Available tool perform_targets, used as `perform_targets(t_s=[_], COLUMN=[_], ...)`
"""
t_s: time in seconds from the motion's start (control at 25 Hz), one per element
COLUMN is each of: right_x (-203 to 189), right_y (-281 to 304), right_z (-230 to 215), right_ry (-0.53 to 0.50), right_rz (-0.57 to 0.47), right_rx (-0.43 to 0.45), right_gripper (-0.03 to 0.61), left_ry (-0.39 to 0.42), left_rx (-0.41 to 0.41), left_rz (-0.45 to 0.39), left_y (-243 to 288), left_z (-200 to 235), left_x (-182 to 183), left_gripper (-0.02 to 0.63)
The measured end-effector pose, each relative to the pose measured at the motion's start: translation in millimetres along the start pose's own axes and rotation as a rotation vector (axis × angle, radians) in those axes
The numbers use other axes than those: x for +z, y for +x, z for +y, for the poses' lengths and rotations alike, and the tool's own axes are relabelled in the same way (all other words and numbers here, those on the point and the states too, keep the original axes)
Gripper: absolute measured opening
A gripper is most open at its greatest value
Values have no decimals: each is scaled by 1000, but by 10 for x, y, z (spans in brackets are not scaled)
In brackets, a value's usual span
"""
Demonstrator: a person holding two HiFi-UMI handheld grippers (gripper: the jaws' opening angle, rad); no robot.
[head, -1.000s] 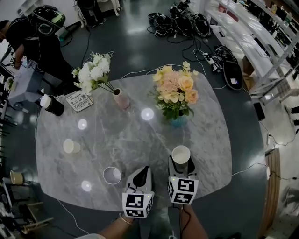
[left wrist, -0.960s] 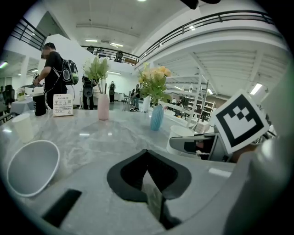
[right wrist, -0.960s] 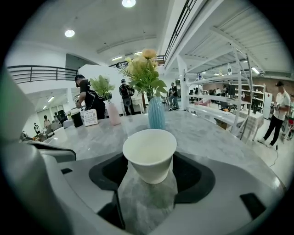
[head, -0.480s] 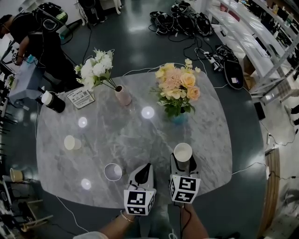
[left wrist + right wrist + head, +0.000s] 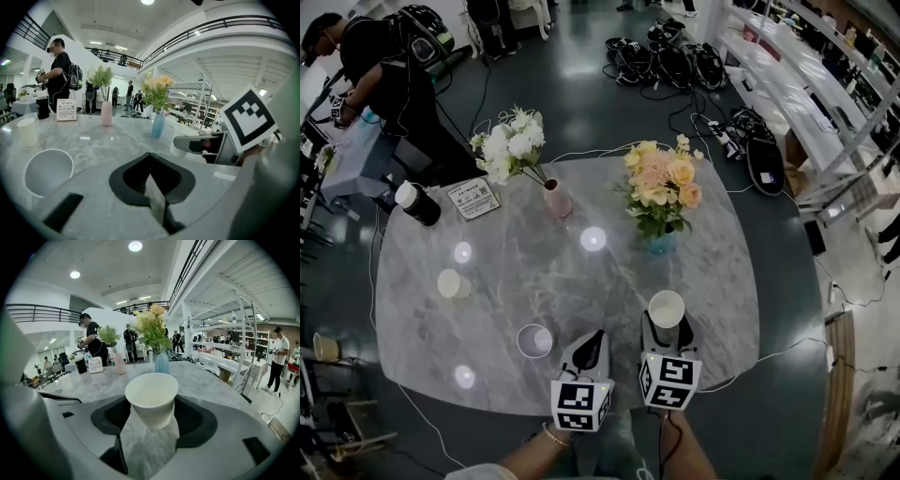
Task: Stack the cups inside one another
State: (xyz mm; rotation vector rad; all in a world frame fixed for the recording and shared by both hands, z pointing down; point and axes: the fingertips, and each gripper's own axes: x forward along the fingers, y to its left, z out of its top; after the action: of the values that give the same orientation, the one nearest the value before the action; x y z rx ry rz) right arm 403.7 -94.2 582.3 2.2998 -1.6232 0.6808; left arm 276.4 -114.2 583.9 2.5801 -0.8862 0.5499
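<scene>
Fingers of right gripper (image 5: 151,417) grasp a white cup (image 5: 151,394); left gripper (image 5: 150,158) fingers pressed together, empty.

Held cup (image 5: 666,308) upright; near cup (image 5: 534,339), far cup (image 5: 450,283) standing

Left tongs (image 5: 592,339): pale grey shell narrowing to a point, black pads lining the inner faces; in the left gripper view (image 5: 150,161) the black lining makes a heart-like outline, w/ one black slot (image 5: 65,212) in the grey near the lower left; left marker cube (image 5: 579,408) at the rear, white faces w/ b/w square patterns. Right tongs (image 5: 666,330): same grey shell and black lining, seen wider in the right gripper view (image 5: 150,425); dark slot (image 5: 253,448) at lower right; right marker cube (image 5: 669,382) of the same kind; its side housing is grey w/ a dark opening. Thin bracelet (image 5: 551,438) on the left wrist.
</scene>
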Motion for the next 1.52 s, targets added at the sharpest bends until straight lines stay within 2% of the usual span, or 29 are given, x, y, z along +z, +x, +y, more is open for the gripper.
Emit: perform_targets(t_s=[0.28, 0.6, 1.08, 1.52], right_x=[202, 413, 619, 590], right_y=[-116, -241, -335, -391], right_z=[159, 573, 1445, 2192], right_ry=[-23, -45, -104, -157], right_rz=[-35, -64, -98, -88], right_rx=[19, 76, 225, 347], right_gripper=[259, 259, 259, 259], left_ry=[1, -13, -67, -117], left_rx=[6, 49, 183, 304], left_rz=[-46, -90, -163, -184], left_y=[-182, -527, -1097, -1554], left_z=[15, 213, 788, 1316], left_x=[176, 301, 402, 307], left_gripper=[0, 0, 0, 0])
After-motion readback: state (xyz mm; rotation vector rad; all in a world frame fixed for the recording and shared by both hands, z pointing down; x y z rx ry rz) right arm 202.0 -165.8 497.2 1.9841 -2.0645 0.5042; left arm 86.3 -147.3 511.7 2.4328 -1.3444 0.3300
